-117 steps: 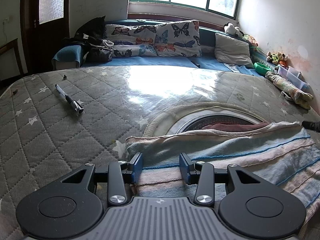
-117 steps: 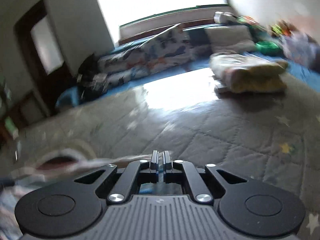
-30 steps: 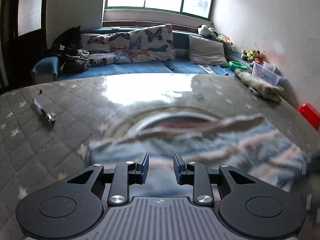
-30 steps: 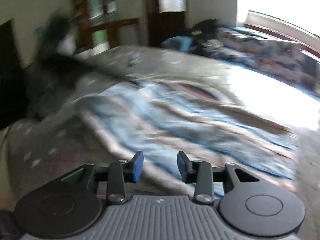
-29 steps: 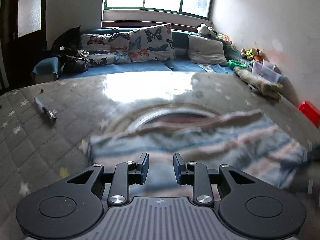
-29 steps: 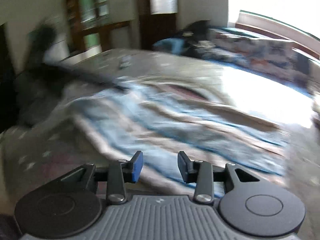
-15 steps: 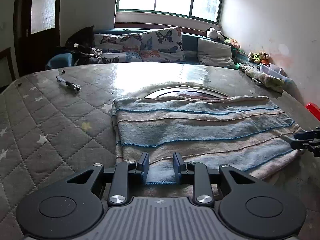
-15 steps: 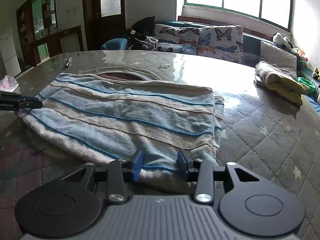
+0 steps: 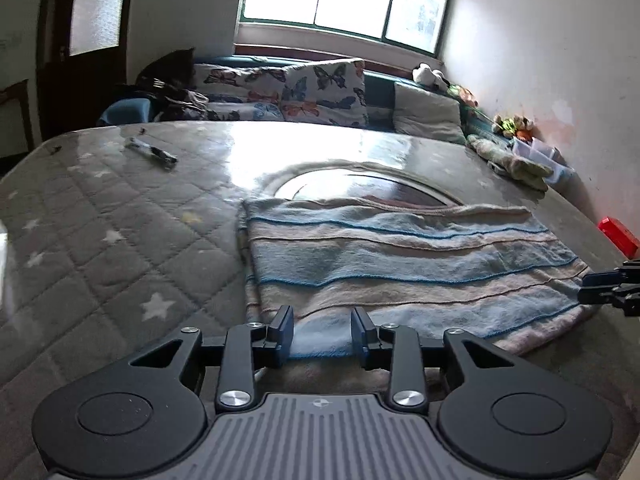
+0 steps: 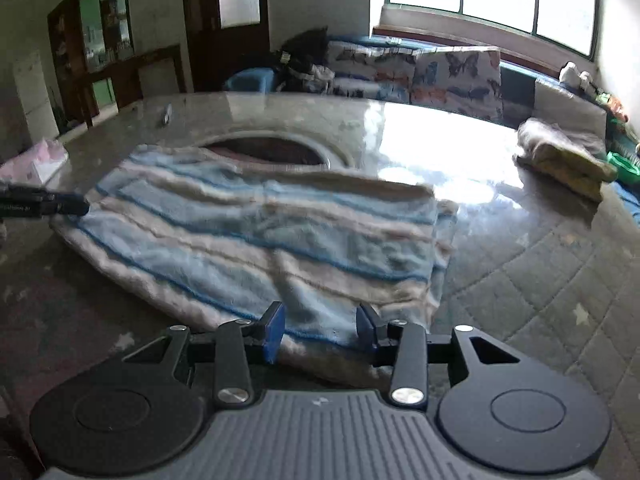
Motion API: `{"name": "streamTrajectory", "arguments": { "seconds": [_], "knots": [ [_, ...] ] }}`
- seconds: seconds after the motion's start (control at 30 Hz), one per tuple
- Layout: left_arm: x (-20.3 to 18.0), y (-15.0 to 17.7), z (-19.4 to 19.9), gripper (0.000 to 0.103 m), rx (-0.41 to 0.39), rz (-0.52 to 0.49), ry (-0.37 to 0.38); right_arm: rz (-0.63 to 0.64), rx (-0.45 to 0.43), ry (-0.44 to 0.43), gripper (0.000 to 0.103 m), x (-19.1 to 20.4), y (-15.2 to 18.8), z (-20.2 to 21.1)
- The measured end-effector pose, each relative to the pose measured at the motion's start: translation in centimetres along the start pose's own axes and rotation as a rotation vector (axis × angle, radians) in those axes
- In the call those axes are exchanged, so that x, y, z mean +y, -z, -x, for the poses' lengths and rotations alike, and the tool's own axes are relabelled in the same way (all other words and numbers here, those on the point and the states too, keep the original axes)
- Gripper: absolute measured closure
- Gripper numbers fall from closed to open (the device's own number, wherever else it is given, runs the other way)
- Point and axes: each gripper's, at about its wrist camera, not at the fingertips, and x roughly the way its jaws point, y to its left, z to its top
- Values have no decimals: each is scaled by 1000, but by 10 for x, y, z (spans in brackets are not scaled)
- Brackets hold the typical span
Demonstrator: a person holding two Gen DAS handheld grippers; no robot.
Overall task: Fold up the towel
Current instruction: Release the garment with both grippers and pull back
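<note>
Blue-and-beige striped terry, the towel [image 9: 400,264] lies folded over once on the quilted, star-patterned tabletop [image 9: 100,216], its far edge lapping a round dark opening in the surface. The left tool [image 9: 321,330] sits at the towel's near-left corner with its jaws parted, the hem lying between the pads but not pinched; the right tool [image 10: 320,330] waits at the near-right corner, equally spread and empty, the cloth passing under its gap. Each tool shows at the other view's edge, well apart across the towel's width. A pen [image 9: 151,153] rests far to the left, and another folded cloth [image 10: 560,156] lies far right, clear of the work. The next fold likely depends on both corners being gripped: the stacked layers look loose and slightly offset at the near edge, so a shallow bite could catch only the top ply, leaving the lower one behind and skewing the fold, or dragging the towel toward the opening.
</note>
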Motion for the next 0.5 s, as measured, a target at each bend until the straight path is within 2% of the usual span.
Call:
{"name": "streamTrajectory", "arguments": {
  "seconds": [0.07, 0.2, 0.37, 0.5],
  "knots": [
    [3, 3, 10, 69, -15, 24, -14, -26, -35, 0, 64, -5, -4, 6],
    [5, 12, 23, 70, -25, 49, -27, -83, -29, 21, 64, -18, 0, 1],
    [15, 26, 20, 68, 42, 81, -73, -116, -3, 17, 64, -24, 13, -5],
    [12, 20, 33, 69, -6, 86, -76, -107, -9, 15, 64, -23, 11, 1]
  ]
}}
